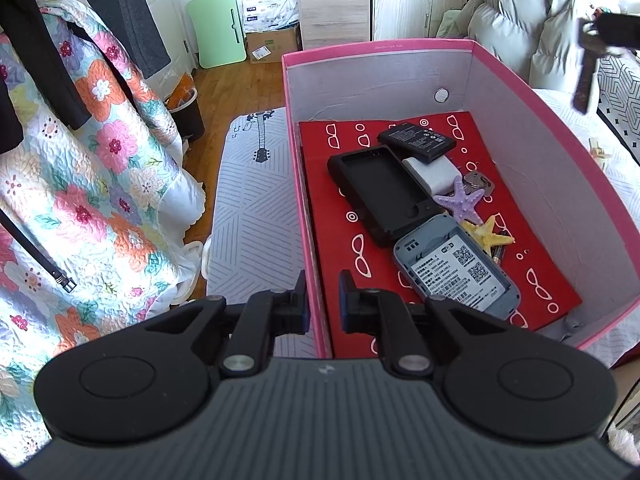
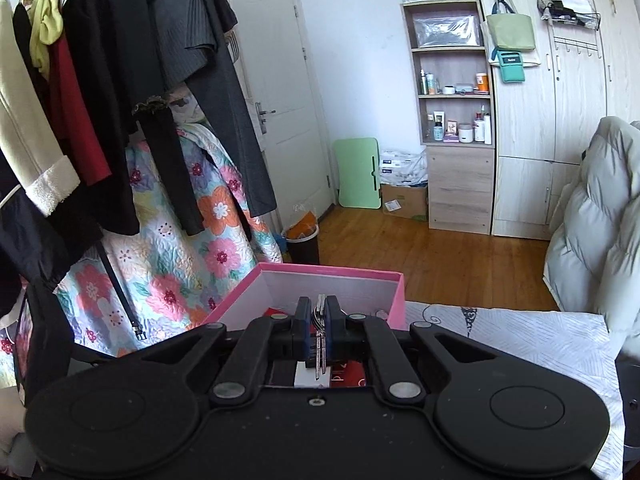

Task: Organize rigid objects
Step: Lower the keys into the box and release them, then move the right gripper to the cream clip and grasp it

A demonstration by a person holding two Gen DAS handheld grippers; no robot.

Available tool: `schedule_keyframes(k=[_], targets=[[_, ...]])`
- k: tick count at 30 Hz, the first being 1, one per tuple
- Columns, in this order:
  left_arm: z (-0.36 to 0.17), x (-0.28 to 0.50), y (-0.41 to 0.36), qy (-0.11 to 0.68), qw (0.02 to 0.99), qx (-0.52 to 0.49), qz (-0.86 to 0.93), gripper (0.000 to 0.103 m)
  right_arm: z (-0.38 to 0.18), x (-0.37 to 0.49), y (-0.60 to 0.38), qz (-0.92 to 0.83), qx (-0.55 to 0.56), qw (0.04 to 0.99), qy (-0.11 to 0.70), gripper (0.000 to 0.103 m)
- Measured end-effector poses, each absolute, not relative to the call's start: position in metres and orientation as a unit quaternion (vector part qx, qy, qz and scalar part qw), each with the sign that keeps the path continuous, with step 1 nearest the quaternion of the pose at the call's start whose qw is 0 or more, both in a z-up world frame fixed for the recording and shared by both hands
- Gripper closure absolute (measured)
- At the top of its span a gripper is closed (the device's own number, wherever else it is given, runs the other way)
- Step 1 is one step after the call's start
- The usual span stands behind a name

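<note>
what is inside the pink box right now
Inside the pink box: a red card liner, black case, battery, white charger, purple starfish, yellow starfish and grey router. A key ring is partly covered.

Left wrist view sits close above the near-left corner of the pink box [image 1: 400,50], tilted down into it, so the box interior fills the right half and the bed cover [image 1: 248,208] runs along the left. The left gripper [image 1: 323,298] straddles the box's left wall at bottom centre. Right wrist view looks more level, from behind and above the same pink box [image 2: 328,272], out across the room toward the door [image 2: 280,100] and shelf unit [image 2: 452,120]; only the box's far end shows past the right gripper [image 2: 319,332]. Both views share the box, floral quilt [image 1: 100,184], green board [image 1: 218,28], wood floor and puffy coat [image 1: 516,12].
</note>
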State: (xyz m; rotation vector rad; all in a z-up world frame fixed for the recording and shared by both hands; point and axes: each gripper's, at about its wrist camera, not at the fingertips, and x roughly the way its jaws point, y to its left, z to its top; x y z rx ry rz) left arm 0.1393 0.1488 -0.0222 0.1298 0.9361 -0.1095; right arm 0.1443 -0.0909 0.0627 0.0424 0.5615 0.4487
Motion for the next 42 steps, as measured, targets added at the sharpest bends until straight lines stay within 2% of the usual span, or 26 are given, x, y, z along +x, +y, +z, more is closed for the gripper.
schedule_keyframes(k=[7,9,13,16,19,20,30,35,42], targets=[[-0.022,0.139,0.146,0.453,0.887,0.072,-0.056,0.092,0.030,0.190,-0.059,0.206,-0.026,0.923,0.323,0.094],[-0.021,0.139,0.146,0.454,0.887,0.070,-0.057,0.092,0.026,0.202,-0.060,0.204,-0.005,0.924,0.324,0.092],[-0.021,0.138,0.146,0.452,0.887,0.075,-0.056,0.092,0.025,0.213,-0.083,0.207,0.075,0.916,0.335,0.075],[-0.021,0.140,0.147,0.451,0.888,0.073,-0.056,0.092,0.024,0.200,-0.102,0.208,0.102,0.922,0.311,0.075],[-0.021,0.142,0.150,0.450,0.888,0.070,-0.056,0.092,0.023,0.180,-0.120,0.214,0.094,0.926,0.297,0.061],[-0.021,0.142,0.150,0.450,0.889,0.070,-0.055,0.092,0.023,0.173,-0.125,0.207,0.083,0.930,0.293,0.061],[-0.020,0.145,0.143,0.443,0.893,0.077,-0.034,0.092,-0.001,0.133,-0.181,0.134,-0.010,0.939,0.317,0.060],[-0.020,0.148,0.140,0.441,0.893,0.081,-0.022,0.092,-0.029,0.132,-0.206,0.091,-0.005,0.933,0.349,0.061],[-0.022,0.152,0.136,0.440,0.894,0.086,-0.009,0.092,-0.056,0.140,-0.218,0.066,0.007,0.935,0.349,0.059]])
